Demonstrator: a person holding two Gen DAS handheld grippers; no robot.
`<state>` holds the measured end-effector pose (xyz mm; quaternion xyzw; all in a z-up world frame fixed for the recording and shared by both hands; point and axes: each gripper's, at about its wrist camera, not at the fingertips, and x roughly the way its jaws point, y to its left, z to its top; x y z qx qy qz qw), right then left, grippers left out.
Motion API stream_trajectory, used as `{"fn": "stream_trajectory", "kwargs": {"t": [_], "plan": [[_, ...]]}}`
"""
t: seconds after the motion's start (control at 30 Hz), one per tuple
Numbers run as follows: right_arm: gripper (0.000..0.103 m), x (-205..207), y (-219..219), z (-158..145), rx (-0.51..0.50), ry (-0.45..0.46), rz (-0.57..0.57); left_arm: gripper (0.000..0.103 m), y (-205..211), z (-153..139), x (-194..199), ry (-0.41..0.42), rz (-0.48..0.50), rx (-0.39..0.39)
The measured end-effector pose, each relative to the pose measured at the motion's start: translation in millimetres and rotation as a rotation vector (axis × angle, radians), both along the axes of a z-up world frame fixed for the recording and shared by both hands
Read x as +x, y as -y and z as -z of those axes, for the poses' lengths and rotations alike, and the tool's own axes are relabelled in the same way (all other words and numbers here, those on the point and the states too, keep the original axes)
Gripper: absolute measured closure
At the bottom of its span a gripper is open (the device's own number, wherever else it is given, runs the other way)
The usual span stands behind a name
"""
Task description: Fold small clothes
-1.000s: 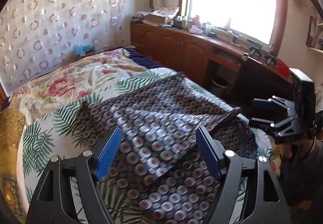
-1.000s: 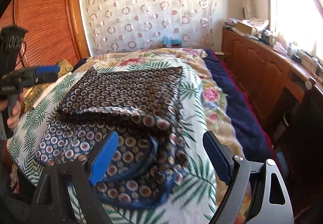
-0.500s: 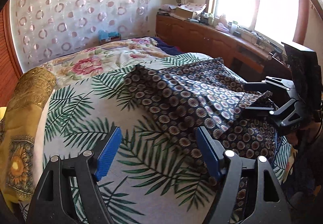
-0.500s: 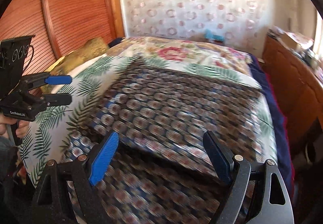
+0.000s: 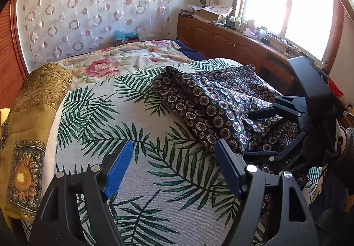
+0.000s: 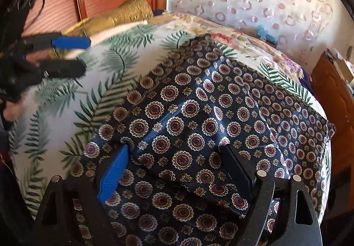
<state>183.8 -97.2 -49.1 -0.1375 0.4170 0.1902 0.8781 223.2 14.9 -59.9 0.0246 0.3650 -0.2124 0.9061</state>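
Left gripper (image 5: pixel 172 166) wide open, empty, hovering over bare leaf-print bedspread (image 5: pixel 124 113). Right gripper (image 6: pixel 177 168) wide open too, jaws straddling folded edge of garment (image 6: pixel 199 117), nothing pinched yet. Garment on bed, right of left gripper, directly under right one (right clearly nearer). Long axis running away from grippers toward far wall; fold edge nearest right gripper.

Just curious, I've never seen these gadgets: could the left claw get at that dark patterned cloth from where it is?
Probably yes. The left claw is open over bare palm-leaf bedspread, and the patterned cloth lies just beside it with nothing between.
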Motion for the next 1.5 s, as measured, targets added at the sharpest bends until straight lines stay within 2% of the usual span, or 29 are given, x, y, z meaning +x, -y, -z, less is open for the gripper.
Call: {"fn": "stream_trajectory", "kwargs": {"t": [0.13, 0.17, 0.23, 0.3, 0.4, 0.57, 0.77, 0.87, 0.93, 1.0, 1.03, 1.1, 1.17, 1.3, 1.4, 1.5], "plan": [[0.016, 10, -4, 8, -0.004, -0.009, 0.004, 0.026, 0, 2, 2, -0.006, 0.0, -0.003], [0.02, 10, -2, 7, -0.001, -0.01, 0.004, 0.026, 0, 2, 3, -0.008, 0.002, -0.005], [0.039, 8, 0, 6, 0.02, -0.007, 0.003, 0.026, 2, 3, 5, -0.014, 0.006, -0.01], [0.083, 11, 4, 3, 0.037, -0.006, 0.009, 0.026, 3, 3, 6, -0.021, 0.014, -0.022], [0.092, 17, 21, -5, 0.119, -0.02, 0.025, 0.026, 9, 2, 6, -0.019, 0.022, -0.02], [0.093, 21, 62, -32, 0.246, 0.033, 0.097, 0.026, 16, 5, 10, -0.032, 0.034, -0.021], [0.094, 48, 128, -55, 0.276, 0.094, 0.254, 0.026, 25, 9, 13, -0.05, 0.043, -0.017], [0.094, 71, 155, -53, 0.27, 0.083, 0.337, 0.026, 27, 11, 12, -0.054, 0.048, -0.015], [0.093, 90, 165, -42, 0.3, 0.025, 0.376, 0.026, 29, 12, 12, -0.057, 0.049, -0.014], [0.093, 105, 171, -33, 0.277, -0.014, 0.405, 0.026, 29, 12, 11, -0.058, 0.049, -0.012], [0.092, 111, 170, -31, 0.245, -0.015, 0.411, 0.026, 30, 12, 11, -0.059, 0.049, -0.011], [0.069, 116, 169, -32, 0.2, 0.012, 0.435, 0.026, 31, 12, 10, -0.06, 0.05, -0.009], [0.057, 113, 167, -36, 0.158, 0.052, 0.484, 0.026, 33, 14, 11, -0.062, 0.05, -0.005], [0.057, 102, 172, -43, 0.106, 0.121, 0.549, 0.026, 38, 15, 12, -0.068, 0.057, -0.001], [0.057, 95, 164, -39, 0.141, 0.101, 0.497, 0.026, 40, 20, 15, -0.076, 0.058, -0.001], [0.057, 94, 156, -26, 0.111, 0.083, 0.447, 0.026, 44, 25, 17, -0.09, 0.059, 0.005]]}}
